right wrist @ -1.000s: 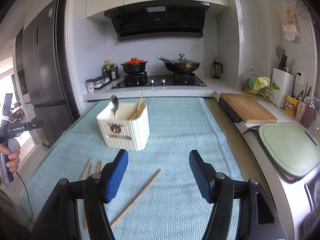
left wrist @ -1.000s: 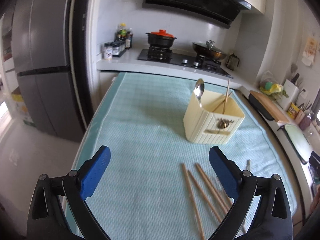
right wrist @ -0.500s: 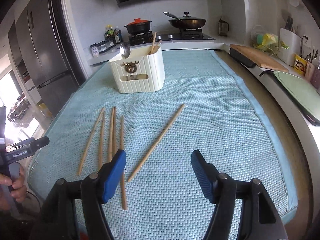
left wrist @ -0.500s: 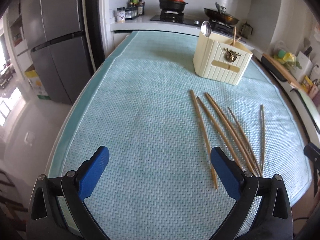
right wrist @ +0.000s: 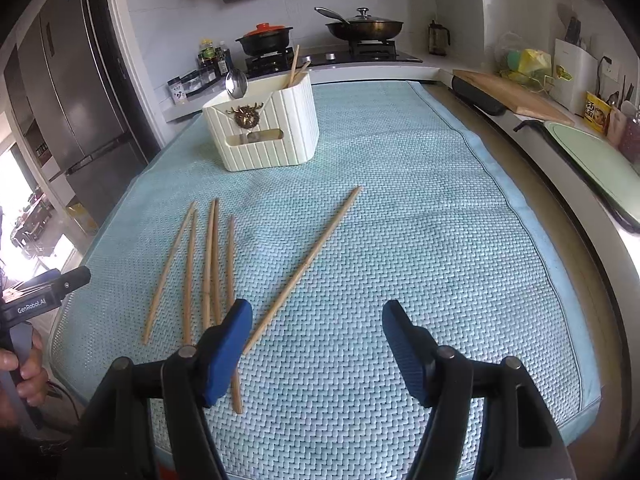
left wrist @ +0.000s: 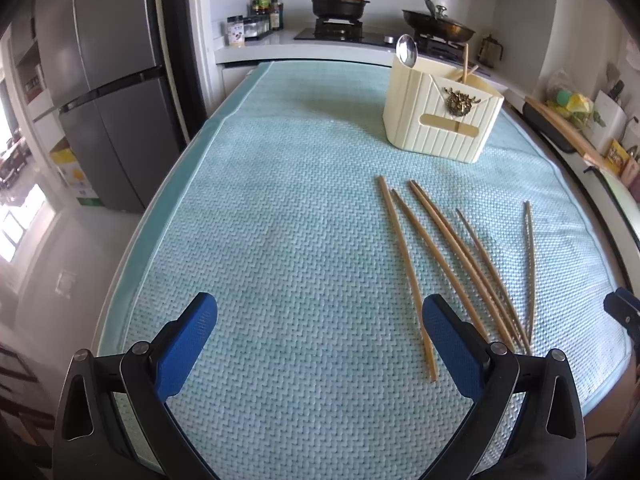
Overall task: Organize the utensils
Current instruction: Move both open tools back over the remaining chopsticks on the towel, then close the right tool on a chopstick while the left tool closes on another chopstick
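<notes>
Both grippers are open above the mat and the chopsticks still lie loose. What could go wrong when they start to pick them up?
1. The chopsticks lie close together, two of them touching, so the right gripper may pinch several at once.
2. They lie flat on the soft mat; the fingers may catch the fabric.
3. The holder already has a spoon and chopsticks, which may block a new one.

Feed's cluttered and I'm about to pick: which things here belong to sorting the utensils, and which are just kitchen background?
Job:
- loose chopsticks on the mat
- single chopstick lying apart
- cream utensil holder
- spoon already in it

Background:
- orange-lidded pot
- wok
- cutting board
- fridge
</notes>
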